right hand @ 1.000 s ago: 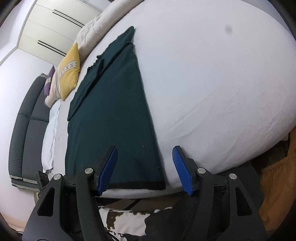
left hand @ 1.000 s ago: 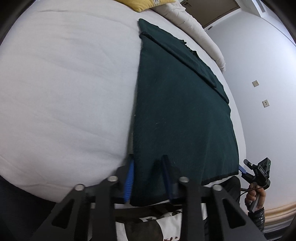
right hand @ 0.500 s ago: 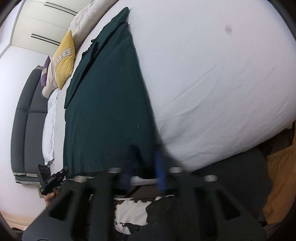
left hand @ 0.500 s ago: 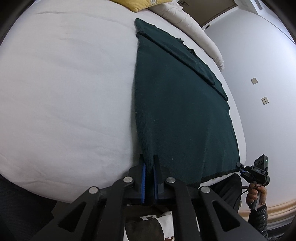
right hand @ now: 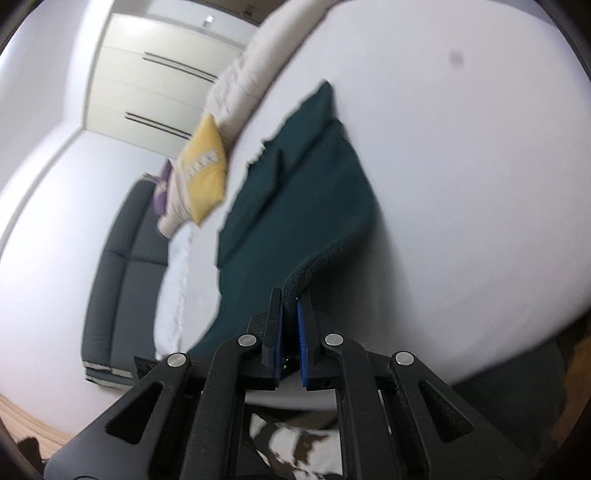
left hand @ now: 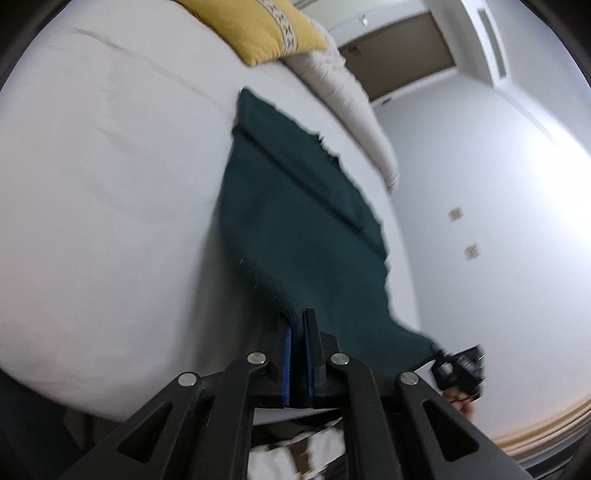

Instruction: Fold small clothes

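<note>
A dark green garment lies on a white bed, its far part flat with a folded strip on top. My left gripper is shut on the garment's near left corner and holds it lifted off the bed. My right gripper is shut on the near right corner of the garment, also lifted. The near hem hangs in the air between the two grippers. The right gripper also shows in the left wrist view, at the garment's other corner.
A yellow cushion and a beige rolled duvet lie at the bed's far end. A dark grey sofa stands beyond the bed's left side, white wardrobes behind it. A wall runs along the right.
Both grippers closed on the garment's near corners and have raised them off the bed. The near half of the garment now hangs lifted instead of lying flat.
</note>
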`<state>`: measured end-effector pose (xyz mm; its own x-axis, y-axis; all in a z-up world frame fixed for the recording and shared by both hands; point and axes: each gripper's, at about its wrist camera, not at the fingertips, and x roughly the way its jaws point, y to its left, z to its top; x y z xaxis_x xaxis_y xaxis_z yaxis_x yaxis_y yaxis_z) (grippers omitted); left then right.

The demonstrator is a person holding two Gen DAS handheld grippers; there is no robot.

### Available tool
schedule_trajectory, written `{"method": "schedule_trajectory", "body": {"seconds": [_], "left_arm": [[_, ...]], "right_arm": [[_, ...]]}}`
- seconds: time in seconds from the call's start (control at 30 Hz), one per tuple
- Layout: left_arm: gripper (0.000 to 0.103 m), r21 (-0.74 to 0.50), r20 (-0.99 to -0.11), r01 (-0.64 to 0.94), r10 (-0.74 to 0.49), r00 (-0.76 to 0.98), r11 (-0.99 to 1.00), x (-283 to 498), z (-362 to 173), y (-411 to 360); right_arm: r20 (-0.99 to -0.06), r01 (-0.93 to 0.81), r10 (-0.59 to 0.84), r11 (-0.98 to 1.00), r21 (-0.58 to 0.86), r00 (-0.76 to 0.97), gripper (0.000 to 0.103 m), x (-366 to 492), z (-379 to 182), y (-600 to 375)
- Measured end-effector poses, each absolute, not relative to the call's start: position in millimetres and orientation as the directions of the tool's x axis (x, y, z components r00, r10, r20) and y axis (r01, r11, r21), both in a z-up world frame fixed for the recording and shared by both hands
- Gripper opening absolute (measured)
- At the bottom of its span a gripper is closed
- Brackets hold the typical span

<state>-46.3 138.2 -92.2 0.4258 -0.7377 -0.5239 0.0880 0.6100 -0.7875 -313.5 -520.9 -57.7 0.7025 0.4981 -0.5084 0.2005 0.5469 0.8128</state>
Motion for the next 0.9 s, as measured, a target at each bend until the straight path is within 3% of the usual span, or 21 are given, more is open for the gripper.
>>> {"method": "schedule_trajectory", "body": {"seconds": [0.17,0.37,0.9], "left_arm": [[0.006,-0.849,-0.435,0.071,-0.770,0.467,0.523,-18,-78,143],[0.006,-0.877,-0.390,0.051,-0.768,0.508,0.479,30,-69,142],[0.006,-0.876,-0.391,0.020,-0.734,0.555,0.482,175,-70,129]], "right_arm": [[-0.456,0.173,0.489,0.518,0.838,0.744,0.006,-275,-38,-528],[-0.441,0.162,0.468,0.524,0.836,0.766,0.006,-215,-18,-536],[-0.474,0.230,0.358,0.547,0.804,0.804,0.006,-38,-19,-562]]}}
